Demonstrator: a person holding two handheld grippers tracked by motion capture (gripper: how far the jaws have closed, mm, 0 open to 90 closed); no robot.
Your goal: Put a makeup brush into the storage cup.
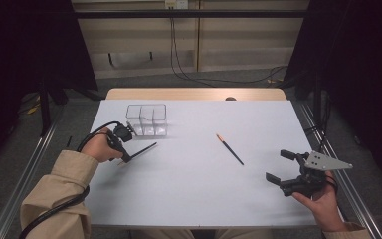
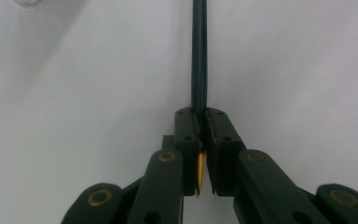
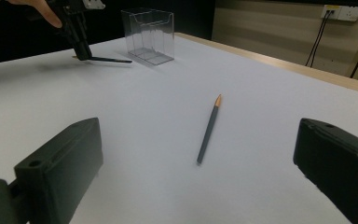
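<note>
While the white table (image 1: 194,189) spreads wide under everything, the clear plastic organizer (image 1: 147,119) with its compartments stands toward eleven o'clock from the table's middle, well apart from the right side. At about four o'clock the right gripper (image 1: 280,166) rests in the person's hand with its jaws spread wide and nothing between them; in the right gripper view those jaws frame a second dark pencil (image 3: 209,129) that lies flat on the table near the centre, its pale tip pointing away toward twelve. At about nine o'clock the left gripper (image 1: 126,158) is clamped on the held pencil (image 1: 143,150), just beside the organizer and below it in the high view. In the left gripper view the pads (image 2: 213,140) pinch the shaft close to its yellowish tip, and the long dark body runs straight out ahead toward twelve. A pencil like this is light, stiff and thin, with a smooth lacquered surface that may roll or pivot in a narrow pinch, and its point is the fragile part. Held so near one end, the long free length will likely swing easily, so a hold nearer mid-shaft would steady it for dropping upright into a compartment.
</note>
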